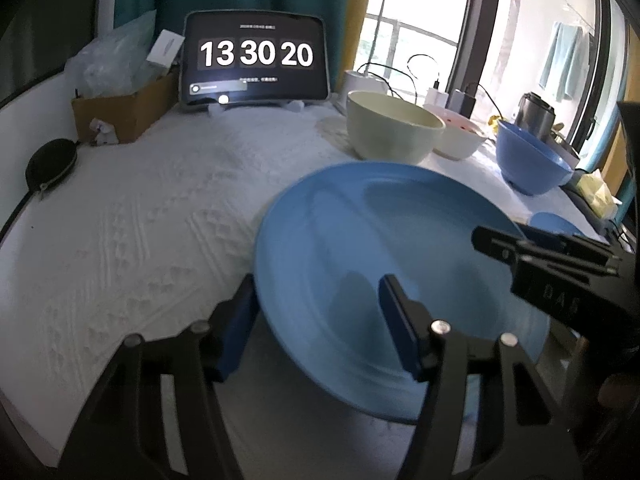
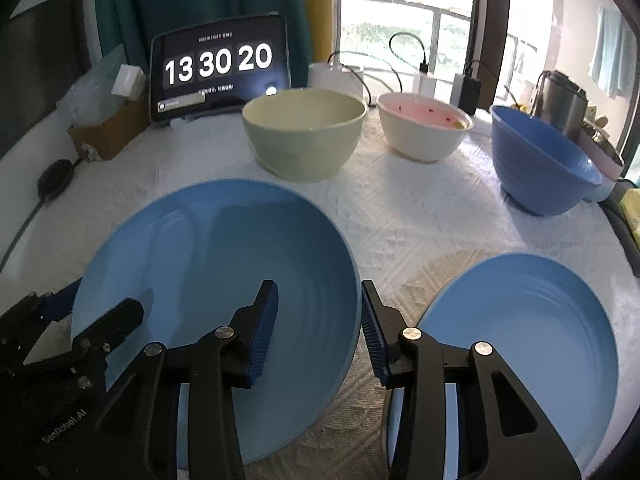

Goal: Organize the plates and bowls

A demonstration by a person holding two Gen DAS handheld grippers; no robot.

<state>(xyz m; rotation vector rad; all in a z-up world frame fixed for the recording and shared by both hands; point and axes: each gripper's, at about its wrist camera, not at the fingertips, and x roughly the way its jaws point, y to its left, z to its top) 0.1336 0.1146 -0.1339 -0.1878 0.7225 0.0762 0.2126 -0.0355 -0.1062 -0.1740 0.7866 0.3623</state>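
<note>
A large blue plate (image 1: 360, 240) (image 2: 208, 264) lies on the white textured cloth. My left gripper (image 1: 318, 280) is open and straddles the plate's left rim, one finger outside it and one over the plate. My right gripper (image 2: 319, 286) is also open and straddles the right rim the same way. Neither pair of pads presses the rim. A second blue plate (image 2: 520, 340) lies to the right of it. Behind stand a cream bowl (image 2: 304, 136), a white bowl with a pink inside (image 2: 424, 128) and a blue bowl (image 2: 544, 168).
A tablet showing a clock (image 1: 256, 60) leans at the back of the table. Left of it are a cardboard box (image 1: 124, 112) with plastic bags and a black pouch (image 1: 50, 164). Chargers with cables (image 2: 424, 76) and a steel flask (image 2: 560, 100) stand by the window.
</note>
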